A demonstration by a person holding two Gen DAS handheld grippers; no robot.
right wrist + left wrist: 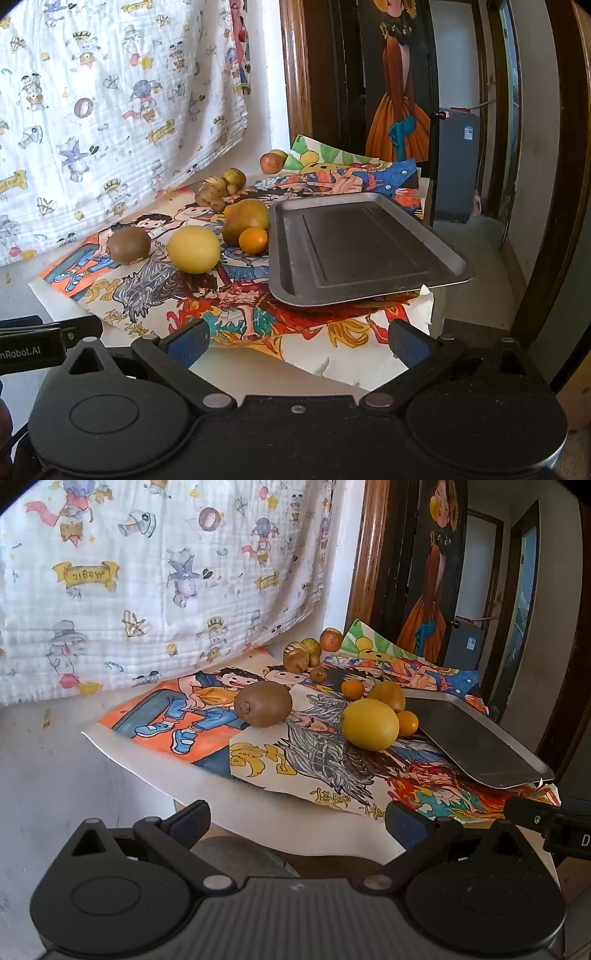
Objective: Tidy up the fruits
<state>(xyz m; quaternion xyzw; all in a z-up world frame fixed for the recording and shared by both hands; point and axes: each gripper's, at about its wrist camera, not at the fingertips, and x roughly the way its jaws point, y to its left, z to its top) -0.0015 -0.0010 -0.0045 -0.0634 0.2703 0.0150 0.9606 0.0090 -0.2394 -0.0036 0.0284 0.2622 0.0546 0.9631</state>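
While tray (362,247) sits empty, both hand-held grippers, left (295,823) and right (295,343), released, short of counter (55,760). Take lemon (193,249) first; nearest, round, may roll; close gently.

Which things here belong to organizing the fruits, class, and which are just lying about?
Job:
kiwi
yellow lemon
small orange
greenish-yellow fruit
apple
metal tray, empty
left gripper and right gripper, both open

Lying about:
cartoon drawings under the fruit
printed cloth
painting by the doorway
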